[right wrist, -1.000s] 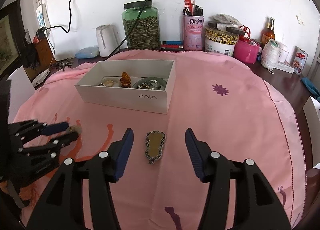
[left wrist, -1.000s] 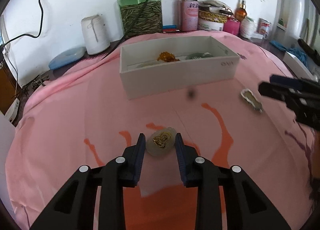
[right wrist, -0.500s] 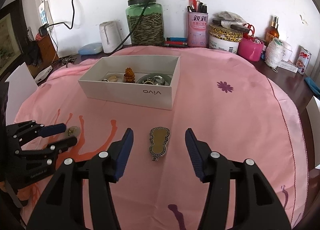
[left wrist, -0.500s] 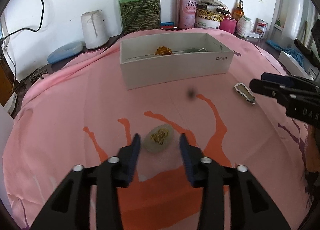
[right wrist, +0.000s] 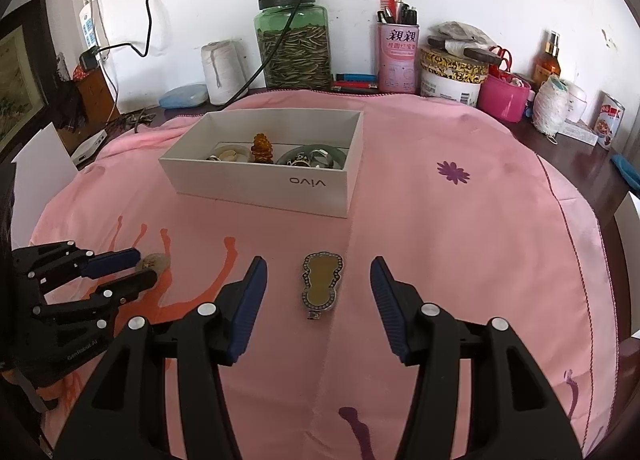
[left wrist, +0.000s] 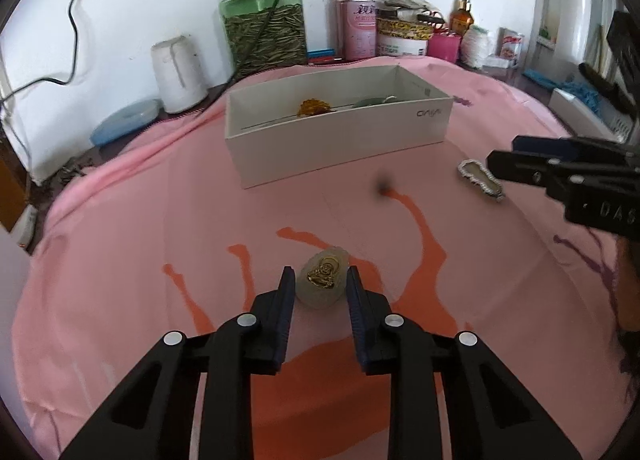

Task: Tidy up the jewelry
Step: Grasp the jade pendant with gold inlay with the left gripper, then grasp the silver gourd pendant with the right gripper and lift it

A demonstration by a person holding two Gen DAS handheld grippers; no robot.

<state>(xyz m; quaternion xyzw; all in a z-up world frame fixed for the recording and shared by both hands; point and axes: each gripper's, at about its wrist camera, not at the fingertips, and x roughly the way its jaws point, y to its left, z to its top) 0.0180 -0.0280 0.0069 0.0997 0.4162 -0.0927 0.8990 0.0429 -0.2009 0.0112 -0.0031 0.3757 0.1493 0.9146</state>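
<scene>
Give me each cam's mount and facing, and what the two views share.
Left wrist: on the left tongs, angled down at the pale pendant between its closing jaws; right tongs show at right.
Right wrist: on the right tongs, angled down at the gourd-shaped pendant between open jaws; left tongs show at left.
Shared: white box, pink cloth, both pendants.

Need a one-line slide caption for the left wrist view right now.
Left gripper jaws closing around a pale pendant with a gold figure, on the pink cloth before the white box.
</scene>
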